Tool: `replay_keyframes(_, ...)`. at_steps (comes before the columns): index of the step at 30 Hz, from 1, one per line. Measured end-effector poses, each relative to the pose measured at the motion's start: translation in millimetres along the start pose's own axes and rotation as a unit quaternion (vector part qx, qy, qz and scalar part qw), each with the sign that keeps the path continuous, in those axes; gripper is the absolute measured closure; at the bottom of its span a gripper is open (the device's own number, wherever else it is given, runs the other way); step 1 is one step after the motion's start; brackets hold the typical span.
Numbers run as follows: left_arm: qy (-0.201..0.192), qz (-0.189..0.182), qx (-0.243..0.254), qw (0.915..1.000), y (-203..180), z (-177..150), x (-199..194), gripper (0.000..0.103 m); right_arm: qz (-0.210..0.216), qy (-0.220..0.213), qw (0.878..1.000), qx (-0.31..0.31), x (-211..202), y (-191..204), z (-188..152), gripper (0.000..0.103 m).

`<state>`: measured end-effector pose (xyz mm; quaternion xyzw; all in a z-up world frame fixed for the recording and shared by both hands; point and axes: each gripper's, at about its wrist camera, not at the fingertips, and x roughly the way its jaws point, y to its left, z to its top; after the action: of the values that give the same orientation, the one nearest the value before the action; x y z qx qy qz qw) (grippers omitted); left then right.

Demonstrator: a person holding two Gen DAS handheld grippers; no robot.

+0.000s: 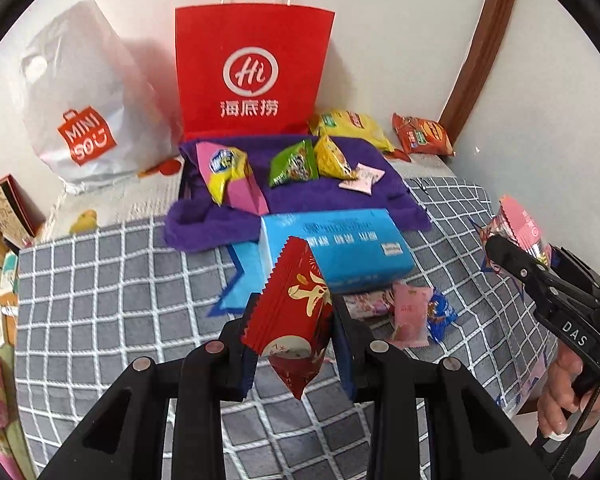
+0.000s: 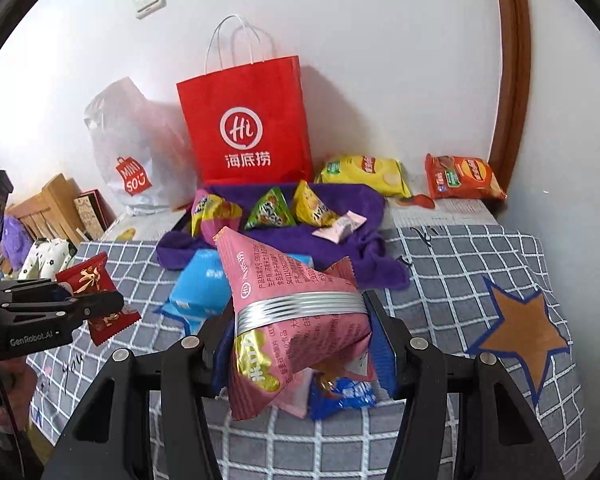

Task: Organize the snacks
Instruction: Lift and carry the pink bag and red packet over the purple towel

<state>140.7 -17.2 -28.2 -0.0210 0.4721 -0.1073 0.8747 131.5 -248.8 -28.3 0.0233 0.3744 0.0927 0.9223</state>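
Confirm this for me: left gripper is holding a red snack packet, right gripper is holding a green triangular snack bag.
Not quite. The right gripper holds a pink triangular snack bag, as the right wrist view shows; the green triangular bag lies on the purple towel. The left gripper does hold the red snack packet.

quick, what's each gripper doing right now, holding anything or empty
Left gripper: shut on a red snack packet, lifted off the checked cloth.
Right gripper: shut on a pink snack bag, also held up.
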Motion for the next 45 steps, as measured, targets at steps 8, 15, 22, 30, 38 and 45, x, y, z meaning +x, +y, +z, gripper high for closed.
replay_keyframes(8, -0.022, -0.014, -0.003, 0.9997, 16, 25, -10, 0.072, -0.009, -0.001, 1.000, -0.002, 12, 16, 24, 0.047)
replay_keyframes(15, -0.030, -0.018, -0.007, 0.9994, 23, 48, -11, 0.072, -0.011, -0.007, 1.000, -0.005, 22, 22, 49, 0.047)
replay_keyframes(22, -0.034, -0.022, -0.007, 0.9991, 27, 81, -9, 0.072, -0.012, -0.027, 0.999, -0.017, 31, 28, 83, 0.047)
replay_keyframes(30, -0.039, -0.016, -0.003, 0.9991, 29, 121, 6, 0.073, -0.012, -0.036, 0.999, -0.005, 60, 24, 122, 0.047)
replay_keyframes(38, -0.040, -0.021, -0.003, 0.9990, 28, 154, 31, 0.072, -0.014, -0.036, 0.999, -0.009, 93, 17, 157, 0.047)
replay_keyframes(45, -0.031, -0.041, -0.011, 0.9986, 34, 166, 63, 0.072, -0.021, -0.033, 0.999, 0.002, 121, -2, 161, 0.047)
